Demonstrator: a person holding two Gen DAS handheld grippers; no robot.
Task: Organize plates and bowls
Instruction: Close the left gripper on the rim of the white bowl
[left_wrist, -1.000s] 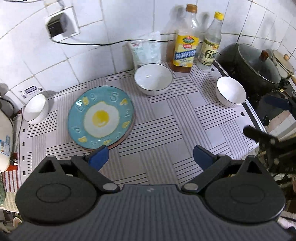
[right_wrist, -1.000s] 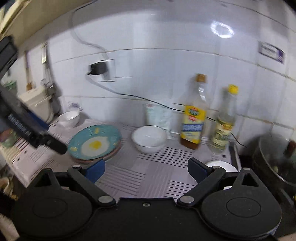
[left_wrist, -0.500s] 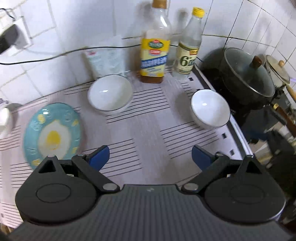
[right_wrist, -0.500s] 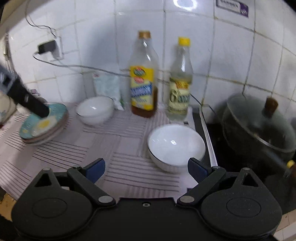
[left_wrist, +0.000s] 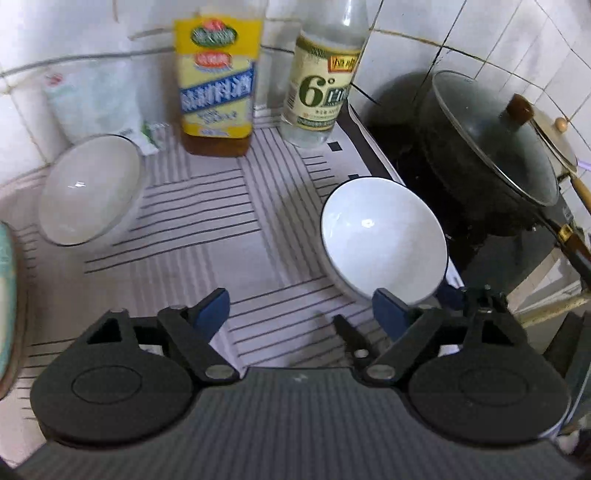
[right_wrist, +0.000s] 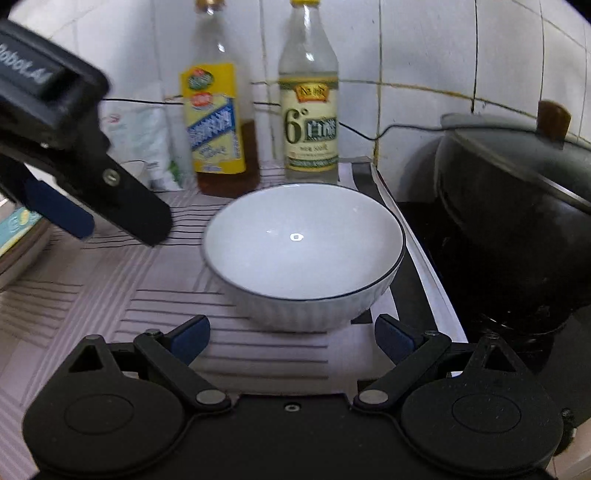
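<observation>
Our right tool (right_wrist: 291, 338), fingers apart, faced the white ribbed ceramic bowl (right_wrist: 303, 254) at 12 o'clock on the striped bench (right_wrist: 92, 302). Only our left tool (left_wrist: 301, 308), also apart, saw a second white bowl (left_wrist: 88, 190) at 10 o'clock.

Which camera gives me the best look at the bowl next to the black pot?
The right wrist view: the white bowl sits centred ahead of the open right gripper, rim and ribbed wall fully visible. The left wrist view shows it off-centre, its near edge hidden behind a fingertip.
</observation>
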